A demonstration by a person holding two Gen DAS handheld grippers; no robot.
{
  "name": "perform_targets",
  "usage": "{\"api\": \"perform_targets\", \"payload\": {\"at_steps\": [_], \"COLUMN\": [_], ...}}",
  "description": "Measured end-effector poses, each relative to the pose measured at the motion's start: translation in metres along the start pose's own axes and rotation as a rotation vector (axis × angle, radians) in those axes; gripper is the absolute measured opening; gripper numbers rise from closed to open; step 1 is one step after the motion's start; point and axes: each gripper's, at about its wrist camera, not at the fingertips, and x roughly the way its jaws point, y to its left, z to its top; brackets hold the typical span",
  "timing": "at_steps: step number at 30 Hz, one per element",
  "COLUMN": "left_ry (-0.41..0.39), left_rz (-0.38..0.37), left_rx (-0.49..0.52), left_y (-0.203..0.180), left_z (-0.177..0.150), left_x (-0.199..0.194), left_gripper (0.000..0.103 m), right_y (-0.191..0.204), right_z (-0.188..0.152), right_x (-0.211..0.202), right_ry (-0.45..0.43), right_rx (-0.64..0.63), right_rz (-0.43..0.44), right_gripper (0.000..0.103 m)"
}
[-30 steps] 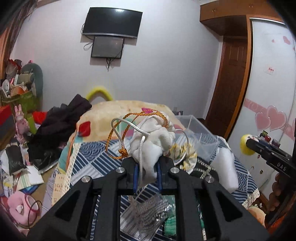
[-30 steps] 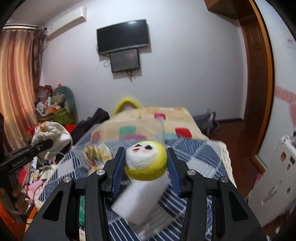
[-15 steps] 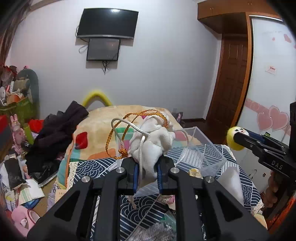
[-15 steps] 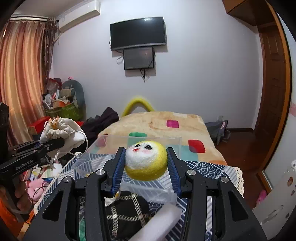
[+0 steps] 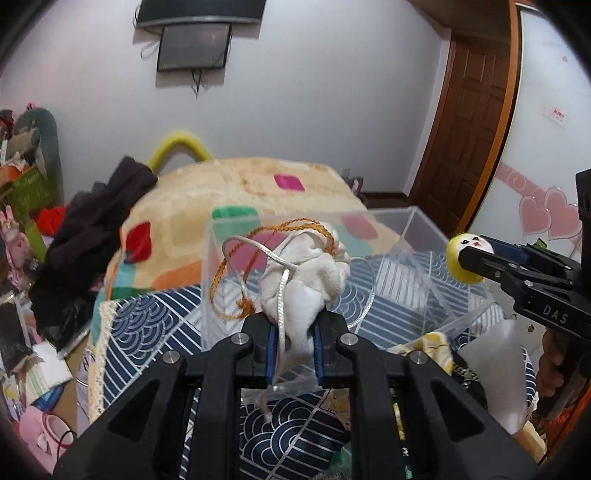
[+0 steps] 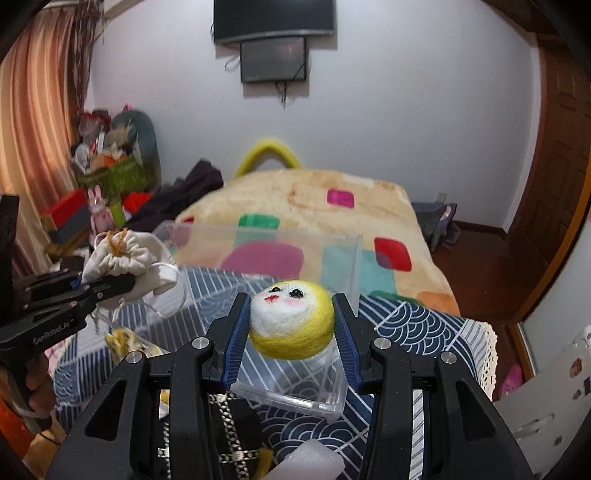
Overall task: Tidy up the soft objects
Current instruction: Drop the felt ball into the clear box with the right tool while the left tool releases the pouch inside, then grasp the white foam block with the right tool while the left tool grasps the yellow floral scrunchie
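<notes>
White drawstring pouch [image 5: 306, 280] sits pinched between the pads of the left gripper [image 5: 294, 350], jaws clamped on its lower half; gathered top w/ orange braided cord [image 5: 236, 280] and a white cord [image 5: 282, 314] looping out ahead of the fingers. Pouch hangs in the air just in front of and above the clear plastic box [image 5: 391, 236] — box's open top lies beyond the fingertips. In the right wrist view the same pouch [image 6: 125, 258] shows off to the left, held up over the box's left edge.

Right gripper [image 6: 291, 325] is closed on a felt ball [image 6: 291, 319] — yellow w/ a white painted face, squeezed between the blue pads, raised above the near corner of the box [image 6: 295, 398]. From the left view, ball [image 5: 461, 258] is to the right, beside the box's right wall.

Under both: blue-patterned bedspread [image 6: 417, 325], then a beige blanket w/ colored squares [image 6: 332, 192] farther ahead. White foam piece [image 6: 310, 461] lies below the right gripper. Wall TV [image 6: 273, 18] straight ahead.
</notes>
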Motion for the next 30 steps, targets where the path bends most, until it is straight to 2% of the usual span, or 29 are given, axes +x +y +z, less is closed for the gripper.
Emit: {"api": "perform_targets", "payload": {"at_steps": [4,8,12,15,17,21,23,27,30], "left_ry": [0.059,0.085,0.106,0.106,0.101,0.076,0.056,-0.014,-0.071], "left_rz": [-0.004,-0.002,0.008,0.028,0.033,0.032,0.044,0.081,0.1], "left_rx": [0.006,0.016,0.016,0.025,0.026,0.025,0.031,0.058,0.095], "left_y": [0.001,0.0,0.0,-0.002,-0.003,-0.005,-0.006,-0.012,-0.02], "left_z": [-0.003,-0.006,-0.009,-0.01,-0.01,-0.01,-0.01,-0.008,-0.005], "left_x": [0.019,0.028,0.031,0.03,0.026,0.014,0.005,-0.018,-0.039], "left_gripper": [0.015,0.015,0.018,0.029,0.034,0.044,0.055,0.066,0.081], "right_y": [-0.001,-0.004,-0.004,-0.002,0.001,0.007,0.009,0.017,0.019], "right_z": [-0.002,-0.002,-0.003,0.0,0.001,0.007,0.009,0.01,0.009], "right_x": [0.01,0.019,0.018,0.013,0.004,-0.012,-0.02,-0.035,-0.045], "right_ry": [0.061,0.107,0.122,0.109,0.079,0.013,-0.015,-0.065,-0.095], "right_rx": [-0.017,-0.025,-0.033,-0.048,-0.057,-0.072,-0.073,-0.085,-0.076], "right_rz": [0.006,-0.001,0.001,-0.011,-0.03,-0.063,-0.074,-0.091,-0.092], "right_gripper": [0.041,0.042,0.044,0.049,0.063,0.074,0.082,0.083,0.086]}}
